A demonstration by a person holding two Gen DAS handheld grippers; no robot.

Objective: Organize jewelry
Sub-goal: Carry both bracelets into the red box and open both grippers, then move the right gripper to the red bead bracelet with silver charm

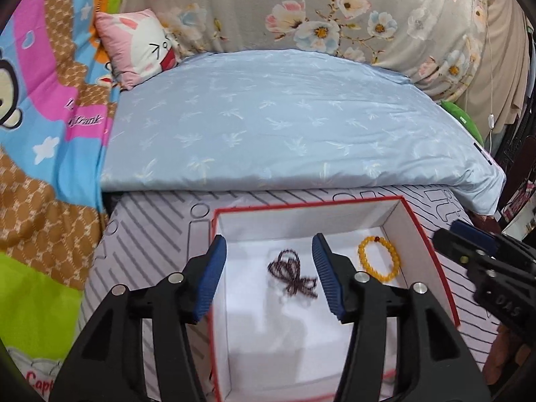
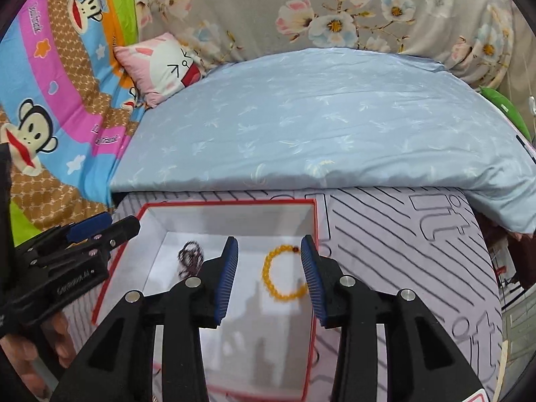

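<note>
A white box with a red rim (image 1: 432, 251) (image 2: 315, 231) sits on a striped lilac mat. Inside lie a dark purple bead necklace (image 1: 292, 274) (image 2: 189, 257), bunched up, and a yellow bead bracelet (image 1: 378, 258) (image 2: 284, 278). My left gripper (image 1: 269, 274) is open above the box, its blue pads either side of the necklace, holding nothing. My right gripper (image 2: 269, 278) is open above the box, its pads either side of the bracelet, holding nothing. The right gripper also shows at the right edge of the left wrist view (image 1: 469, 244); the left gripper shows at the left of the right wrist view (image 2: 100, 227).
A light blue quilt (image 1: 284, 124) (image 2: 318, 117) lies just behind the mat (image 1: 150, 234) (image 2: 402, 234). A pink cat pillow (image 1: 140, 43) (image 2: 164, 63) and a cartoon blanket (image 1: 43, 134) are at the left. A floral cover (image 1: 335, 10) is behind.
</note>
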